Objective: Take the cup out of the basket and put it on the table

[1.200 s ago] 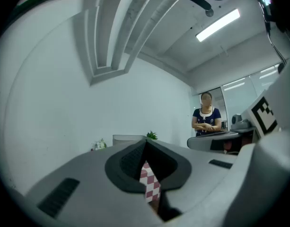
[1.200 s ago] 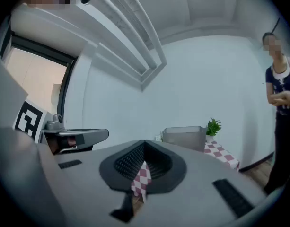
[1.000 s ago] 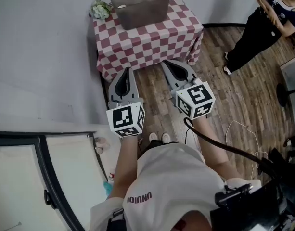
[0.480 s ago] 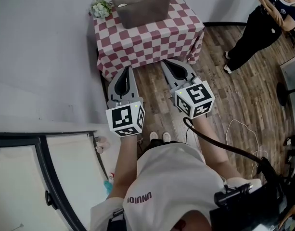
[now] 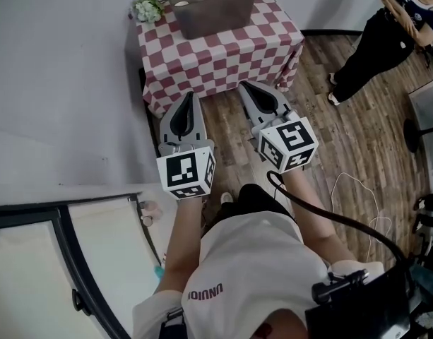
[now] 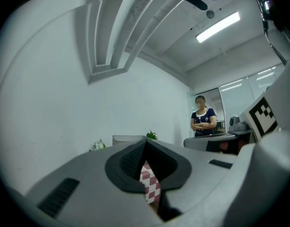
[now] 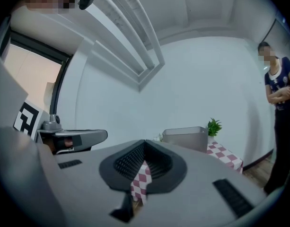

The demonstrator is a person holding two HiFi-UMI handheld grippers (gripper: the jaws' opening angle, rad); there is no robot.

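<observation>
Room: wood-plank floor (image 5: 343, 140) meets a plain white wall (image 5: 61, 69) on your left.
Table: a small table under a red-and-white checked cloth (image 5: 223, 48) stands at the far end against that wall.
Basket: a grey rectangular plastic basket (image 5: 216, 13) sits on the far part of the table, with a small bunch of pale flowers (image 5: 147, 7) just to its left and a green leafy plant (image 7: 214, 126) behind its right end.
Cup: a small pale round shape (image 5: 181, 3) shows inside the basket at its left end; you cannot tell from here whether it is the cup.
Left gripper: your left gripper (image 5: 190, 97) hangs over the floor, on the near side of the table. Its jaws are pressed together with nothing between them.
Right gripper: your right gripper (image 5: 243, 85) is beside the left one, also near the table's front edge. Its jaws are closed and empty too.
Bystander: a person in dark clothes (image 5: 375, 41) stands at the far right, well apart from the table, with folded arms.
</observation>
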